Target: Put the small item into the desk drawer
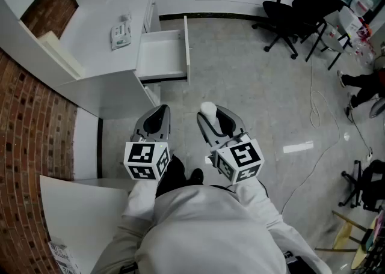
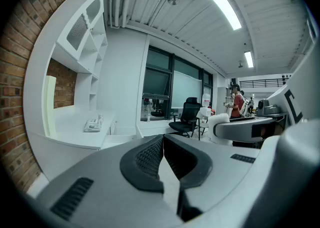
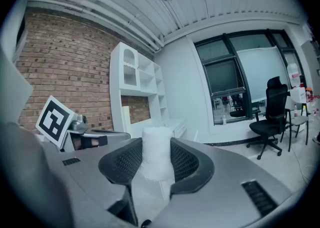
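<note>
A small white foam-like roll point(image 1: 207, 109) stands upright between the jaws of my right gripper point(image 1: 212, 118), which is shut on it; in the right gripper view the roll point(image 3: 156, 147) fills the gap between the black ribbed pads point(image 3: 186, 161). My left gripper point(image 1: 159, 113) is beside it, shut and holding nothing, its pads point(image 2: 150, 154) meeting at the tips. The white desk drawer point(image 1: 161, 56) is pulled out ahead of both grippers, and its inside looks bare. Both grippers hang over the floor, short of the drawer.
A white desk point(image 1: 90, 56) with shelves stands against a brick wall point(image 1: 24, 128), with a small pack point(image 1: 121, 32) on top. A white board point(image 1: 78, 207) is at the lower left. Black office chairs point(image 1: 295, 8) and a floor cable point(image 1: 316, 110) are to the right. A person point(image 2: 239, 104) stands far off.
</note>
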Demonstrator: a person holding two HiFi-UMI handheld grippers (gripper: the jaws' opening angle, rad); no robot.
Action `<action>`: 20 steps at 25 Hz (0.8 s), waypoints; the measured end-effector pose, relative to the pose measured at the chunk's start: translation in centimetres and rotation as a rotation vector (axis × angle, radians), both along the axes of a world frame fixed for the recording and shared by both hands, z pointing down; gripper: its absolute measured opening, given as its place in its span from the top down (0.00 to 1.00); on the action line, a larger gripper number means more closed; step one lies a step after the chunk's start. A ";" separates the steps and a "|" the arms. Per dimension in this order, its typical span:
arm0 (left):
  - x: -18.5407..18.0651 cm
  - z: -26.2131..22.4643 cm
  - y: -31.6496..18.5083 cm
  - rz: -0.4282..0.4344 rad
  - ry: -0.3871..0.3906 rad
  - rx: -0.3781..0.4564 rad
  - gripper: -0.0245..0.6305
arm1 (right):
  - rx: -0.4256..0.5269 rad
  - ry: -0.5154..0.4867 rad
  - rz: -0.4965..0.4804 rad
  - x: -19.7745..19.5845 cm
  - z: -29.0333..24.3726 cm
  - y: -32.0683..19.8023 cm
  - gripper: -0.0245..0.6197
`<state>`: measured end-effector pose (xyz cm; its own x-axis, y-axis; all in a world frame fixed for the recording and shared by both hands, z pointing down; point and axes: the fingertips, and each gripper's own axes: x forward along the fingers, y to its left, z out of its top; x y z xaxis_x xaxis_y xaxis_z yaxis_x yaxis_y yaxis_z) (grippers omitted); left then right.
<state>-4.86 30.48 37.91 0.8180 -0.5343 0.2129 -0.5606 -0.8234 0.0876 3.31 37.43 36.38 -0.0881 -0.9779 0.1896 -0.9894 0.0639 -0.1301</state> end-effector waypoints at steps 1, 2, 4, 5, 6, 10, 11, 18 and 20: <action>0.0 0.0 0.0 0.003 -0.003 0.000 0.93 | 0.001 -0.002 0.003 0.0 0.0 0.0 0.67; 0.0 0.0 0.0 0.005 -0.006 0.001 0.93 | 0.003 -0.004 0.005 0.0 0.0 0.0 0.67; -0.1 0.0 -0.2 0.008 -0.010 0.003 0.93 | 0.005 -0.007 0.005 -0.1 0.0 -0.2 0.67; -0.1 0.0 -0.3 0.008 -0.010 0.005 0.93 | 0.005 -0.011 0.002 -0.1 0.0 -0.3 0.67; -0.1 -0.1 -0.5 0.005 -0.010 0.006 0.93 | 0.004 -0.016 -0.002 -0.1 0.1 -0.4 0.67; 0.3 0.1 -0.3 0.002 -0.013 0.001 0.93 | -0.015 -0.044 -0.004 0.6 0.6 0.0 0.67; 0.4 0.2 -0.3 0.004 -0.016 -0.001 0.93 | -0.022 -0.046 -0.002 0.8 0.7 0.2 0.67; 0.0 0.3 -1.6 -0.011 -0.035 -0.002 0.93 | -0.050 -0.065 0.005 1.5 1.3 -1.2 0.67; 0.0 0.3 -2.4 -0.014 -0.038 -0.001 0.93 | -0.051 -0.072 0.007 1.7 1.4 -1.9 0.67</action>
<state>-4.85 28.07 38.23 0.8019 -0.5454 0.2440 -0.5750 -0.8154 0.0671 5.02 35.56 37.76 -0.0968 -0.9677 0.2326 -0.9779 0.0489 -0.2035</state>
